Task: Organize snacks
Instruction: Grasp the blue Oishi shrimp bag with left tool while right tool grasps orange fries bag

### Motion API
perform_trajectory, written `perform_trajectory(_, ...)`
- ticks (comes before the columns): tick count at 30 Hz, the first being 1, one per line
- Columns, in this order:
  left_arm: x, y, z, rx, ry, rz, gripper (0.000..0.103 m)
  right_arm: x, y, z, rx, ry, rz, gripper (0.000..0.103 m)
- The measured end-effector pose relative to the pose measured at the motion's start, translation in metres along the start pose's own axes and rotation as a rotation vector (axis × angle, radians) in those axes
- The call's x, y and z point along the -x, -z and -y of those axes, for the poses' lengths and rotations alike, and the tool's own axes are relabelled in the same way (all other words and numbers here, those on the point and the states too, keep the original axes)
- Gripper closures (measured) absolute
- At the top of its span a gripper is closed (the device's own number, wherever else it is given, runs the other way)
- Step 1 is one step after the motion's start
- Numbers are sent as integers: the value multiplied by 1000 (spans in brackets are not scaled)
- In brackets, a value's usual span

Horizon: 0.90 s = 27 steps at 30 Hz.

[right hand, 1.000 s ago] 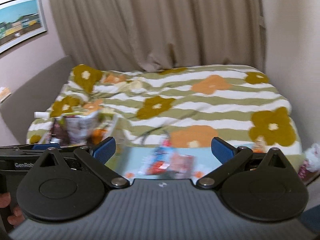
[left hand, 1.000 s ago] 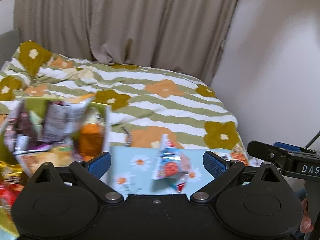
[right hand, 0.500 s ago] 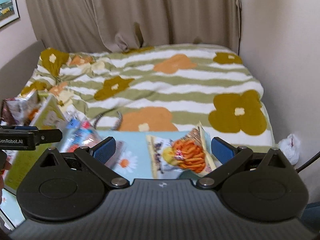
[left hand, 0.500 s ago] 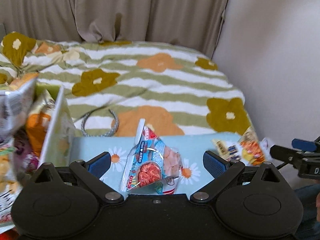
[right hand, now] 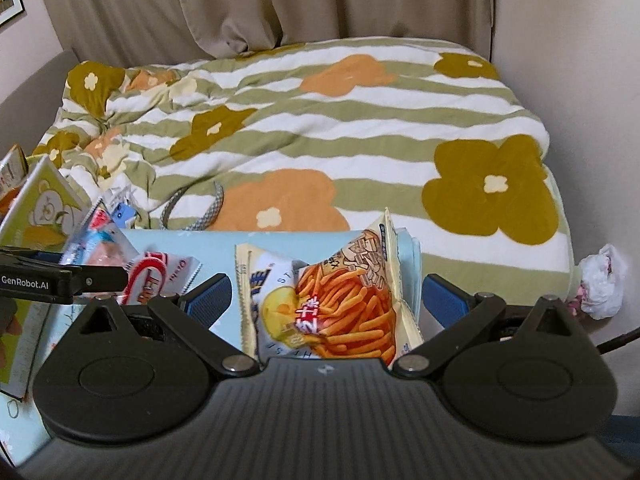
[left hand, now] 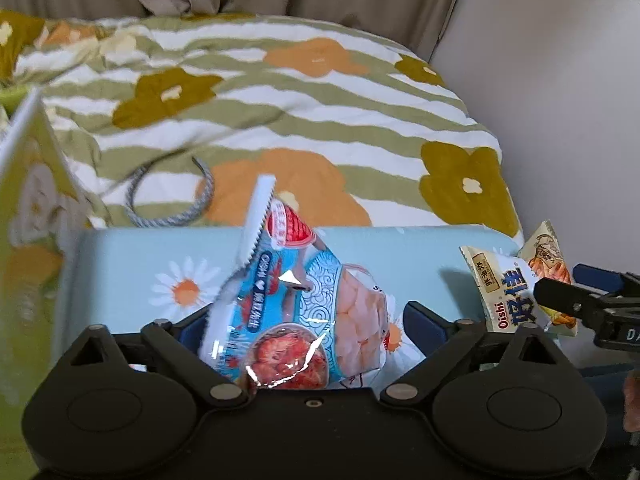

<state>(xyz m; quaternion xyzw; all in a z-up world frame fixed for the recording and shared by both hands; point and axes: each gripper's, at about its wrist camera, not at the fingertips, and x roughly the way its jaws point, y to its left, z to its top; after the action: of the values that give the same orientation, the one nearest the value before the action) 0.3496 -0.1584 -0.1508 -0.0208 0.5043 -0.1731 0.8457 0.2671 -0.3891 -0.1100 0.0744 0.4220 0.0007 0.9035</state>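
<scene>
Blue crinkly shrimp-chip packet (left hand: 304,312) sitting dead ahead of the left tool (left hand: 310,322), between its spread blue pads (left hand: 424,322), not yet pinched; standing on the daisy-print table (left hand: 400,248), long axis tilted up and leftward toward its serrated top seal. Likewise the cream-and-orange fries packet (right hand: 332,304) lying centred in the gaping right tool (right hand: 326,298), near the table's right edge. Each packet nearest its own tool, so probably one straight closing squeeze apiece. Yellow-green bear box (right hand: 38,208) waiting well left.
</scene>
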Motion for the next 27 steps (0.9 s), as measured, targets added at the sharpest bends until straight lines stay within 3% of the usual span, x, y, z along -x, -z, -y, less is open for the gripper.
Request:
perform_trajectory(3, -9, 2, -3, 29, 39, -24, 17, -7, -1, 3, 0, -2, -17, 0)
perform_trajectory(4, -10, 3, -4, 33, 38, -23, 27, -9, -1, 3, 3, -3, -20, 0)
perform_trajectory(8, -8, 3, -4, 44, 36, -21, 32, -14, 1, 1, 15, -5, -37, 0)
perform_trajectory(23, 32, 32, -3, 112, -15, 0, 33, -33, 2, -2, 15, -44, -101, 0)
perform_trajectory(27, 42, 36, -3, 111, -30, 13, 33, -37, 4, -5, 9, -67, -124, 8)
